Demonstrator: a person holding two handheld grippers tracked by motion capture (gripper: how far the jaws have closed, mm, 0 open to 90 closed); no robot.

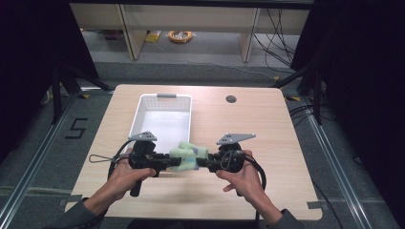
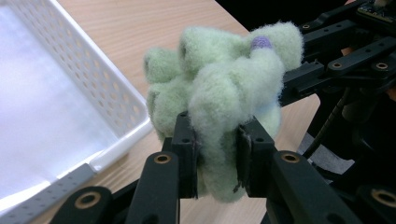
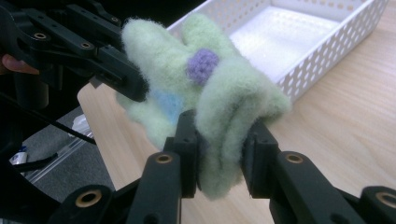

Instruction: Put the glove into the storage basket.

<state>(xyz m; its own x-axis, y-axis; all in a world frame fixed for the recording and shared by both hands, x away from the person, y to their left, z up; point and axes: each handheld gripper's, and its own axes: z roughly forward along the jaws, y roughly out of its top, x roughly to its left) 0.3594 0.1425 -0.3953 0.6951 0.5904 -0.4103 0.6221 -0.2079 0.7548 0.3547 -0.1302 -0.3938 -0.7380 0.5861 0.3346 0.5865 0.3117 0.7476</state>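
Gripping from opposite sides, both grippers are seen closed on one pale green fuzzy plush toy [image 1: 187,155], which is held up above the wooden table [image 1: 267,138] between the two hands. In the left gripper view, the left gripper [image 2: 215,156] is shown with its black jaws pinching a thick fold of the fleece, the pads pressed into the pile. In the right gripper view, the right gripper [image 3: 219,156] is shown pinching another fold in the same way. A small purple knob [image 3: 203,66] and a light blue patch [image 3: 166,104] are visible on the toy. The toy is held just beside the near end of a white perforated plastic basket [image 1: 143,114], which is seen resting on the table. In the high view, the toy is seen near the table's front half, between the basket's near rim and the person's hands.
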